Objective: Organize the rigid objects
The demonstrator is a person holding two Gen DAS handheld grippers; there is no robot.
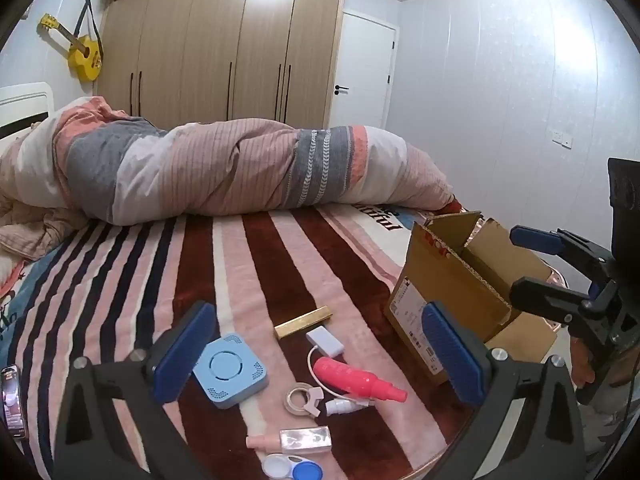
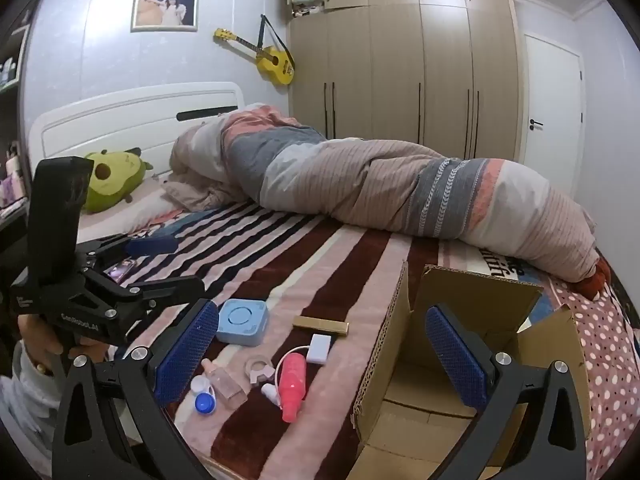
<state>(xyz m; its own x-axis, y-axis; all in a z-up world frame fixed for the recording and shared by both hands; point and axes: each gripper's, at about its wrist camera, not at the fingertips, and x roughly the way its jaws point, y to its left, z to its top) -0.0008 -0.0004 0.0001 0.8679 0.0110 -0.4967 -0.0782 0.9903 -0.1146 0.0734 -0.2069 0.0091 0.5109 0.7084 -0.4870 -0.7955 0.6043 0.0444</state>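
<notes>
While both our grippers gape wide, left gripper (image 1: 320,354) hovers over the pink spray bottle (image 1: 358,380); right gripper (image 2: 322,354) hovers beside the cardboard box (image 2: 400,360).

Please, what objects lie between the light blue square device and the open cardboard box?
In both views, a flat gold bar, a small white adapter with cable, a pink spray bottle and a tape ring lie between the blue device and the box.

Bedroom: wardrobe (image 2: 400,68), bed (image 2: 280,248), door (image 2: 554,104).
</notes>
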